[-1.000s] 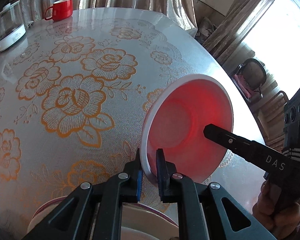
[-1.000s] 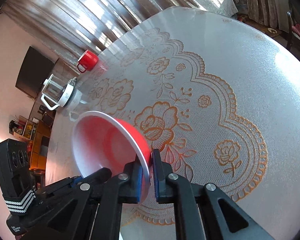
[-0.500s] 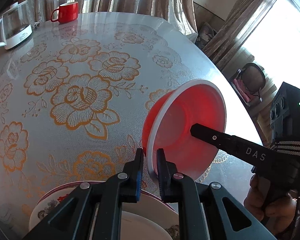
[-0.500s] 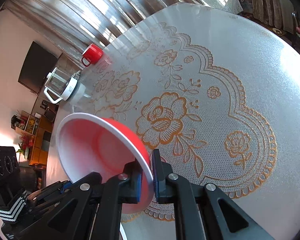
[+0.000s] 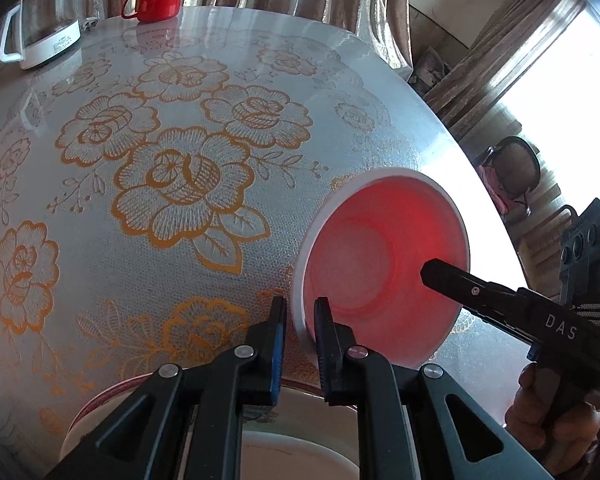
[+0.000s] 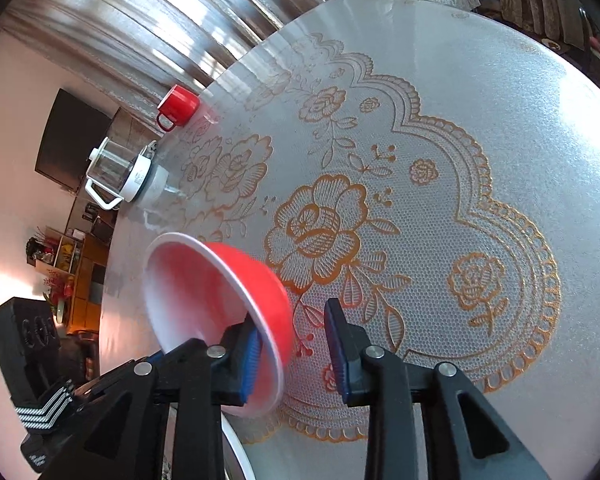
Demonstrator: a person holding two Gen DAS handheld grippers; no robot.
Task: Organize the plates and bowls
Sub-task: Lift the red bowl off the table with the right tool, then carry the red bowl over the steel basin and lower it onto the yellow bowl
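A red bowl (image 5: 380, 264) with a white inside hangs tilted above the flowered table, its mouth turned toward the left wrist camera. My left gripper (image 5: 300, 308) is shut on its near rim. One finger (image 5: 480, 292) of my right gripper reaches into the bowl from the right. In the right wrist view the bowl (image 6: 220, 288) has its wall between the jaws of my right gripper (image 6: 292, 314), which are opening; the pads stand off the wall. Under the left gripper lies a stack of plates (image 5: 96, 412) with a patterned rim and a white dish on top.
A red mug (image 5: 156, 0) and a glass kettle (image 5: 44, 36) stand at the far edge of the round table (image 5: 180, 184). Curtains hang behind them. A chair (image 5: 512, 168) stands beyond the table's right edge. A hand (image 5: 548, 412) grips the right tool.
The right gripper's jaws have parted off the bowl's rim, which they pinched before. The left gripper keeps its grip, and the bowl has shifted slightly with it.
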